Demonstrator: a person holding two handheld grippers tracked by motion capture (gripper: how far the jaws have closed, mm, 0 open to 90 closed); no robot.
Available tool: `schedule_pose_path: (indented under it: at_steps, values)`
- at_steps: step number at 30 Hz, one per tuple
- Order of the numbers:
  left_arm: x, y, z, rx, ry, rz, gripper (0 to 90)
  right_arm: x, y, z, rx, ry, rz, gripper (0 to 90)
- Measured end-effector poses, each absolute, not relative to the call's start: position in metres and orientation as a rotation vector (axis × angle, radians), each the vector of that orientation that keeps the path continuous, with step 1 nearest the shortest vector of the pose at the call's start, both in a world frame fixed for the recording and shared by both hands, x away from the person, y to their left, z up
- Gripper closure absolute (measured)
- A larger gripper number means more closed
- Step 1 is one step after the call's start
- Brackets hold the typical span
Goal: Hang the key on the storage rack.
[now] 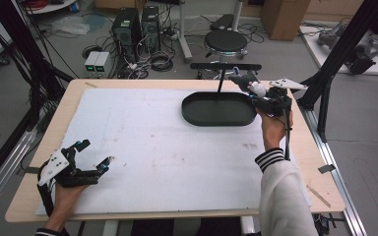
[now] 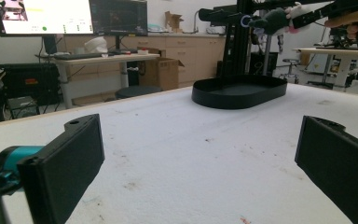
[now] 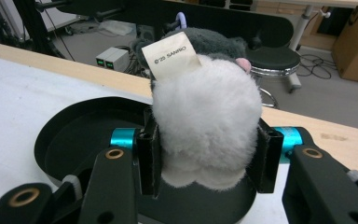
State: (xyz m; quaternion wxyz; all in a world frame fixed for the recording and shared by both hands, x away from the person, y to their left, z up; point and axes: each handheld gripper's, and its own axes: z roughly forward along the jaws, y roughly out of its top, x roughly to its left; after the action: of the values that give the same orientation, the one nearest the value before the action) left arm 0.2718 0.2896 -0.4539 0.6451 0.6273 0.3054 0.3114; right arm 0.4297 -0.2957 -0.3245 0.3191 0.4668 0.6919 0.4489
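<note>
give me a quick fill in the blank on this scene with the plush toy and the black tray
1. The right gripper is shut on a grey and white ____ toy.
2. It holds the plush toy above the black oval ____ on the table.
3. The left gripper rests with its jaws ____, holding nothing.
4. The paper tag on the toy is printed with the word ____.

Missing words: plush; tray; open; SANRIO

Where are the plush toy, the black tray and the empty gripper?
plush toy (image 3: 205,126), right gripper view, its white fluffy body
tray (image 1: 197,117), high view, its near rim
left gripper (image 1: 94,157), high view, between its open fingertips
</note>
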Motion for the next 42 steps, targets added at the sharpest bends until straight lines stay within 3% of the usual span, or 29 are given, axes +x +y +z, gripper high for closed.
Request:
schedule_pose_path:
  at_steps: [23,25,26,27,28,29,30,37,42]
  values:
    - [0.272,0.290,-0.454,1.424,0.697,0.709,1.7,0.458,-0.281,-0.351,1.308,1.838,1.208,54.5]
    - [0.272,0.290,-0.454,1.427,0.696,0.709,1.7,0.460,-0.282,-0.352,1.304,1.843,1.223,49.8]
    - [0.272,0.290,-0.454,1.424,0.697,0.706,1.7,0.463,-0.283,-0.354,1.315,1.841,1.232,29.0]
    - [0.272,0.290,-0.454,1.424,0.697,0.706,1.7,0.463,-0.282,-0.355,1.337,1.829,1.224,17.7]
    - [0.272,0.290,-0.454,1.424,0.698,0.706,1.7,0.463,-0.282,-0.355,1.337,1.829,1.224,17.7]
    - [0.272,0.290,-0.454,1.425,0.698,0.706,1.7,0.464,-0.282,-0.357,1.357,1.825,1.210,6.1]
    - [0.272,0.290,-0.454,1.423,0.699,0.706,1.7,0.463,-0.283,-0.358,1.372,1.852,1.187,0.4]
    - [0.272,0.290,-0.454,1.425,0.708,0.706,1.7,0.439,-0.290,-0.349,1.236,1.876,1.324,0.4]
    - [0.272,0.289,-0.454,1.424,0.710,0.720,1.7,0.400,-0.304,-0.351,1.081,1.905,1.444,0.4]
